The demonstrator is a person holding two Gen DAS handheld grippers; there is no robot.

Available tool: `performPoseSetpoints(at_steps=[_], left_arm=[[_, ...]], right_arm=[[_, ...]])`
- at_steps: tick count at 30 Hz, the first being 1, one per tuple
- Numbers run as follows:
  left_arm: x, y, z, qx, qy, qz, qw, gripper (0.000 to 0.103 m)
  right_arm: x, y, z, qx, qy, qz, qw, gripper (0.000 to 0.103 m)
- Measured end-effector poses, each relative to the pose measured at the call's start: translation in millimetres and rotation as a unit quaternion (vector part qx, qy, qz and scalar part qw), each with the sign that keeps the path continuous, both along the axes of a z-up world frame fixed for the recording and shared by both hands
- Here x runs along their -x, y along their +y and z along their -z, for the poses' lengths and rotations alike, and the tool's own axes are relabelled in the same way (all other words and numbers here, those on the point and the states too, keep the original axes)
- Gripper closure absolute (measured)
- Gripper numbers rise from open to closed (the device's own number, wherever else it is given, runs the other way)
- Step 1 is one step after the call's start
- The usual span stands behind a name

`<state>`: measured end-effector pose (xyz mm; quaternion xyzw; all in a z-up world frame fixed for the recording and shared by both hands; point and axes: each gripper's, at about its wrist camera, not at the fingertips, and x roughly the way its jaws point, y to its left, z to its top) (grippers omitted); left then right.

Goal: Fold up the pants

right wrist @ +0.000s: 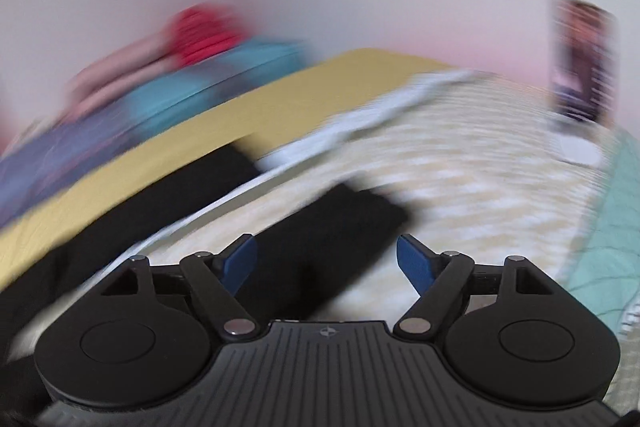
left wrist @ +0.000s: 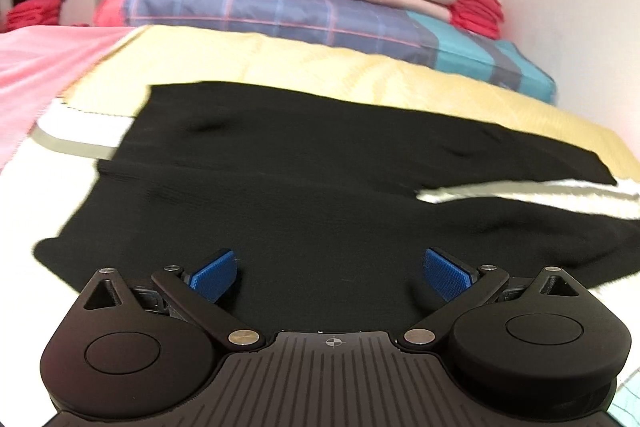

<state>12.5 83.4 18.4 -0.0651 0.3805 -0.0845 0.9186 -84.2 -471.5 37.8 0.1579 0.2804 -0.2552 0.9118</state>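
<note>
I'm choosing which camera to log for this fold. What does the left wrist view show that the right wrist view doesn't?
Only the left wrist view shows the pants' wide top end, with the open left gripper over it. Only the right shows a leg end ahead of the open right gripper, and a picture on the wall. Both show the yellow blanket.

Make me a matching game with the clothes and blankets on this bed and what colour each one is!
Things:
1. Flat spread-out fabric pants
2. Blanket strip right behind the pants
3. Folded cloth stack by the wall, beside the pale pink one
4. Checked folded quilt

Colours:
A. red
B. black
C. blue-purple
D. yellow

Pairs: 1-B, 2-D, 3-A, 4-C
</note>
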Motion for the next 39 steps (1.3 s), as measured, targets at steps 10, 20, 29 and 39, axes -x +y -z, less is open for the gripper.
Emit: performPoseSetpoints(at_steps=[10, 20, 29, 39], left_arm=[[-1, 23, 19, -0.016, 0.013, -0.023, 0.9995, 0.000], [-2, 24, 22, -0.013, 0.009, -0.017, 0.9997, 0.000], [-3, 28, 22, -0.008, 0.011, -0.011, 0.9998, 0.000], [-4, 35, 11, 0.016, 0.027, -0.012, 0.9994, 0.000]], right_arm=[[-25, 239, 25, 0.117, 0.075, -0.434, 0.890, 0.026], [-36, 273, 39, 0.182, 0.077, -0.489, 0.850, 0.097], [14, 263, 32, 0.143, 0.082, -0.520, 0.838, 0.092], [10, 145, 6, 0.093, 0.022, -0.328, 0.940, 0.015]])
